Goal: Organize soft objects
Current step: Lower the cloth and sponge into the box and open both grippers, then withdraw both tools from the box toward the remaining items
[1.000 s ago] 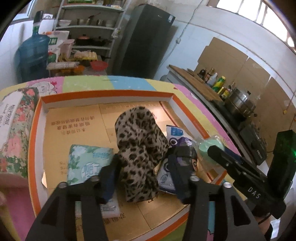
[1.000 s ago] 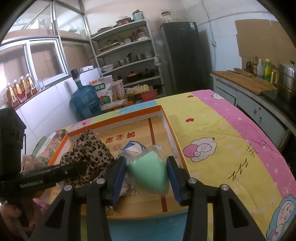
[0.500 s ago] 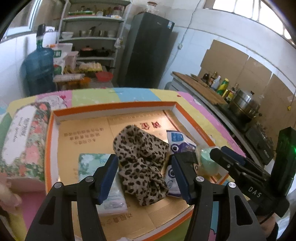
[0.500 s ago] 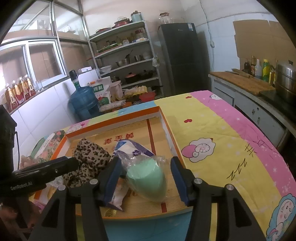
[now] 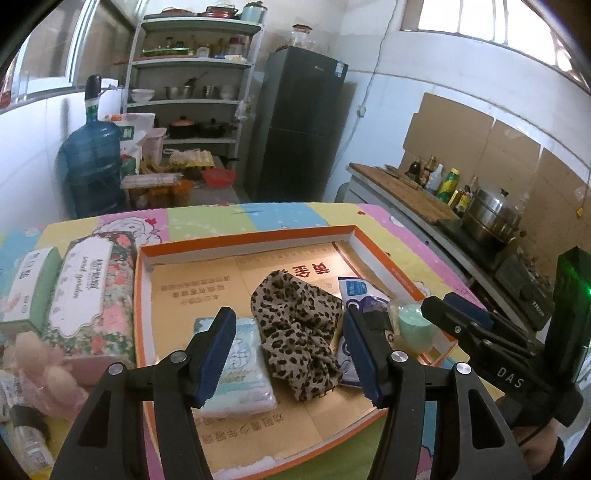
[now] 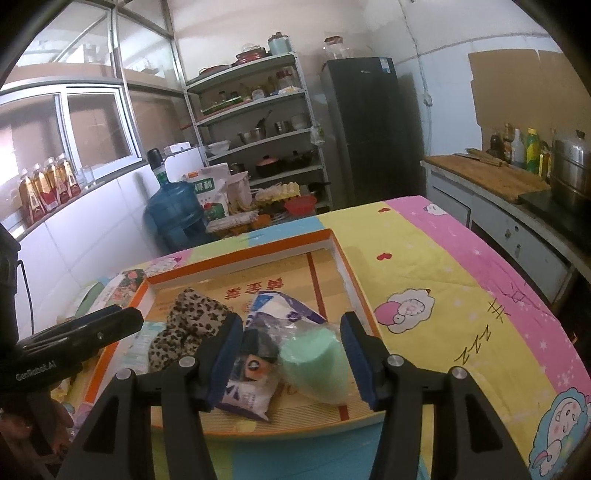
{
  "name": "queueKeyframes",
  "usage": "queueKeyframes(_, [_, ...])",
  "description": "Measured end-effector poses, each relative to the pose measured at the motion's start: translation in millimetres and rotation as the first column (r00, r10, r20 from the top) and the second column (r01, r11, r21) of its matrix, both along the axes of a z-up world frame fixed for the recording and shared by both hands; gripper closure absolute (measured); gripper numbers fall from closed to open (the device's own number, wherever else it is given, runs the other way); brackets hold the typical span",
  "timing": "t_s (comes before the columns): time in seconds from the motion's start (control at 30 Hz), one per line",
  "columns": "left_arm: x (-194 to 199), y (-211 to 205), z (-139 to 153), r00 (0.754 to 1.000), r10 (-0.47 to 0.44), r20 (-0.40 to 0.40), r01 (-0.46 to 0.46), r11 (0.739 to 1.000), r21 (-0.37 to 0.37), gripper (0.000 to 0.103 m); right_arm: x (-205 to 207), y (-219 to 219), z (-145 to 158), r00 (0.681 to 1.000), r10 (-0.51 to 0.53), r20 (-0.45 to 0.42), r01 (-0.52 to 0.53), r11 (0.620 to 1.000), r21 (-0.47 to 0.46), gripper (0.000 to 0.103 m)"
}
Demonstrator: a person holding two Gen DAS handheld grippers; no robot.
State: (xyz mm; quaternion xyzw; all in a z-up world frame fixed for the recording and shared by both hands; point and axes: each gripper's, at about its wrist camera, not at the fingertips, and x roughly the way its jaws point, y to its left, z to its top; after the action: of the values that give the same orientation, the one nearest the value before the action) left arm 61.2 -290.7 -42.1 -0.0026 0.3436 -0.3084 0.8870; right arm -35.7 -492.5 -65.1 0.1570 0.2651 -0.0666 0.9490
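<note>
Right hand-held gripper (image 6: 291,347), jaws just opening, stands spread around the bagged mint-green sponge (image 6: 316,360) in the orange-rimmed cardboard tray (image 6: 236,260); withdraw straight, avoiding the bag. Left hand-held gripper (image 5: 291,350) hangs spread above the leopard-print cloth (image 5: 297,332), mid-tray.

White tiled walls enclose a kitchen. A metal shelf rack (image 5: 192,96) of pots stands far left beside a dark fridge (image 5: 299,125). A water jug (image 5: 92,166) sits below. Right, a counter (image 5: 413,195) holds bottles; cardboard (image 5: 480,144) covers the wall under a bright window (image 5: 480,18).
</note>
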Motion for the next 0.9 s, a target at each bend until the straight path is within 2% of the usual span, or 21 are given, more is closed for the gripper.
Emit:
queueKeyframes(0.53, [-18, 41, 16, 0.997, 0.065, 0.048, -0.065, 0.998, 0.008, 0.041, -8, 38, 22, 0.998, 0.052, 0.03, -0.05, 0.998, -0.043, 0.048])
queueKeyframes(0.9, [-26, 73, 20, 0.993, 0.106, 0.049, -0.106, 0.994, -0.004, 0.041, -11, 71, 31, 0.994, 0.098, 0.038, -0.095, 0.993, -0.073, 0.048])
